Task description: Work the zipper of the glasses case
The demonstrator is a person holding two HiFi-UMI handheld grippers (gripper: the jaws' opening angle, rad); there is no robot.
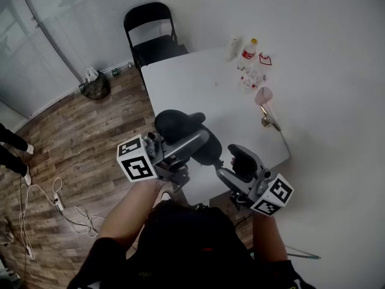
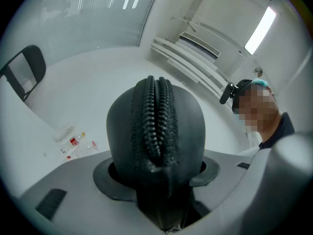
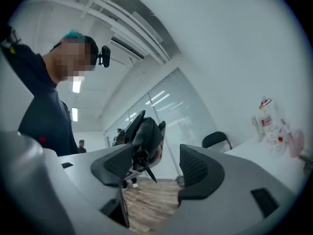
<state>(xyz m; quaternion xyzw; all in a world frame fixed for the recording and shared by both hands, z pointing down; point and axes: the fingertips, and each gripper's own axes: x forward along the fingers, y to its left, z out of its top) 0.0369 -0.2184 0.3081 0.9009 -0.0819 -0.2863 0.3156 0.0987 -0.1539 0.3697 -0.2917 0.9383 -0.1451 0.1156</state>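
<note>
The left gripper (image 2: 156, 173) is clamped on the black case (image 2: 156, 126), which stands up between its jaws with the zipper (image 2: 155, 114) running along the ridge that faces it. The right gripper (image 3: 156, 168) has its jaws wide apart and grips nothing. The case's end hangs just ahead of it, with the pull (image 3: 148, 171) dangling near one pad and the white table (image 1: 198, 83) beyond both grippers.

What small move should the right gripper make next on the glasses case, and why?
Probably ease the right gripper forward until the zipper pull lies between its pads, then close on it. Its jaws stand apart with nothing gripped, and the pull hangs just ahead, close to one pad. The left gripper clamps the glasses case, so the case looks steady.
</note>
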